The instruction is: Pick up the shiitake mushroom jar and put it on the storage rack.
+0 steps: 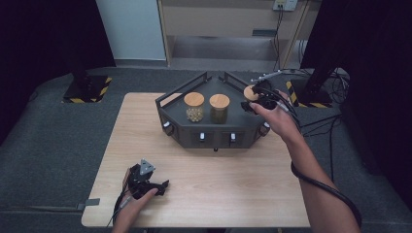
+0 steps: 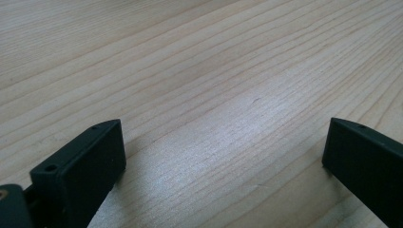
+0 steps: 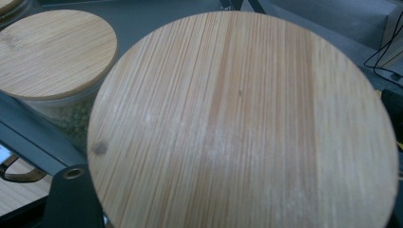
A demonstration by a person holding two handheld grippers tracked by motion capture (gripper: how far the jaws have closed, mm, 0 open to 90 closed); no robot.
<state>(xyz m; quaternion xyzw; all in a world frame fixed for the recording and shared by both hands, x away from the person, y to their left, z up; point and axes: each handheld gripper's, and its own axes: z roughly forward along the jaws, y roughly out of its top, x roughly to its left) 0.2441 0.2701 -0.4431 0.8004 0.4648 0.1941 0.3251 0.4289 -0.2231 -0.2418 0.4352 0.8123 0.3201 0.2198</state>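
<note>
Closest to the lens in the right gripper view, a round bamboo lid [image 3: 242, 123] tops a glass jar, and the right gripper [image 1: 256, 99] pinches that jar at the right end of the dark angular metal tray [image 1: 167, 104]. Two more bamboo-lidded glass jars [image 1: 194, 107] stand to its left. Resting on the pale wooden table [image 1: 218, 184], the left gripper [image 1: 148, 182] has its jaws spread wide, holding nothing.

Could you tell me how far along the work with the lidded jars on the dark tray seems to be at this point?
Two bamboo-lidded jars stand upright in the dark tray, looking placed. In hand: the right gripper is shut on a third jar at the tray's right end; whether it rests on the tray, I cannot tell. Probably left: releasing it. The left gripper rests open on the wooden table.
</note>
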